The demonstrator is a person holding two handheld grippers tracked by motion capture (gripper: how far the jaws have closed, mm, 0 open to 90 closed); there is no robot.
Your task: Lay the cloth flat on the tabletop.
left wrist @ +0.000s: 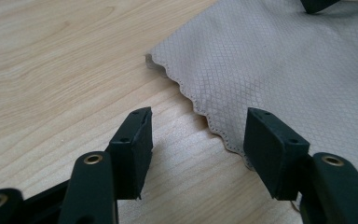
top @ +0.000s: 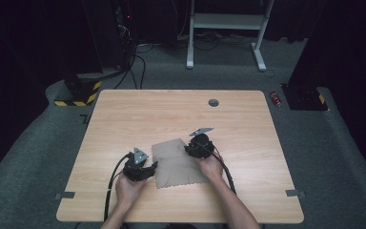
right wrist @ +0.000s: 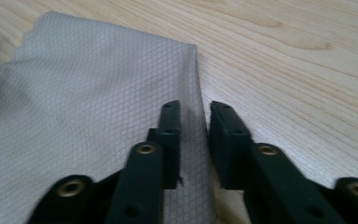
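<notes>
My hands sit nearest the camera, at the table's (top: 124, 109) near edge, one gripper in each. Left gripper (left wrist: 196, 135): jaws spread wide, holding nothing; the cloth's (left wrist: 279, 70) scalloped edge runs between them, one pad (left wrist: 268, 149) over the fabric, the other over bare wood. Right gripper (right wrist: 195, 133): jaws nearly together astride the cloth's straight side edge, which stands slightly raised between them; I cannot tell whether the pads already pinch it or just flank it. The cloth (top: 178, 163) lies flat between the two grippers, grey with a diamond weave, its scalloped hem on my side. Judgement: the step in hand is taking hold of two edges, probably to fold or lift. To do it well, I should drop the left gripper until the lower pad slides under the hem, then close with the hem well inside the pads, not at their tips; thin fabric slips out of a shallow bite. On the right, confirm the grip with a small lift before moving. Both hands should rise together so the weave does not skew. Room: beyond both grippers the tabletop is open wood up to a small round grommet (top: 213, 102) well ahead of the right gripper. Bare wood also lies outboard of each gripper. The table's near edge is close behind my wrists, so the travel should go forward, not back.
</notes>
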